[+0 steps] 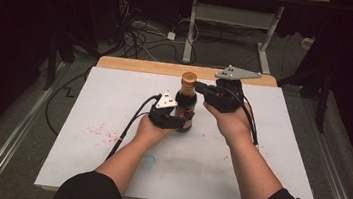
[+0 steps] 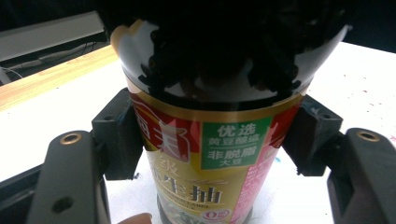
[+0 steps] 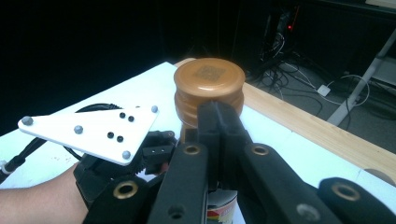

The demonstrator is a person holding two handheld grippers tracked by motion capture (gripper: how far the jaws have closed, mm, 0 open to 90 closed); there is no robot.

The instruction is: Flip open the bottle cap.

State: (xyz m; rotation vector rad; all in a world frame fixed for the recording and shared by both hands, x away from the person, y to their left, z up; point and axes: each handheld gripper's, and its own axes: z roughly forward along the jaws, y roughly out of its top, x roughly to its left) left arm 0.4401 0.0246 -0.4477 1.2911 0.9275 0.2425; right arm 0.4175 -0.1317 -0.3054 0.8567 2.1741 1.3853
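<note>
Dark sauce bottle point(image 1: 185, 105) upright on the white table point(image 1: 259, 154), between the two grippers. In the left gripper view the bottle's label point(image 2: 210, 163) fills the gap between the jaws: red and gold ground, a green panel reading 优选 / 黄豆酿造 / 非脱脂 / 大豆, large gold characters below including 生抽, a small "0" mark near the bottom. Other print too blurred to read.

Left gripper point(image 1: 175, 115) clamped on the bottle's lower body, one jaw pad pressed to each side of the label. Left hand point(image 1: 151, 129) low, forearm coming in from below, white three-cornered plate point(image 3: 91, 130) on top.

Right gripper point(image 1: 205, 89) higher, reaching sideways at the neck; its jaws drawn together just below the brown cap point(image 3: 209, 86), tips touching it. Faint square print on the cap top, unreadable. Right hand point(image 1: 232, 121) raised, wrist bent inward.
</note>
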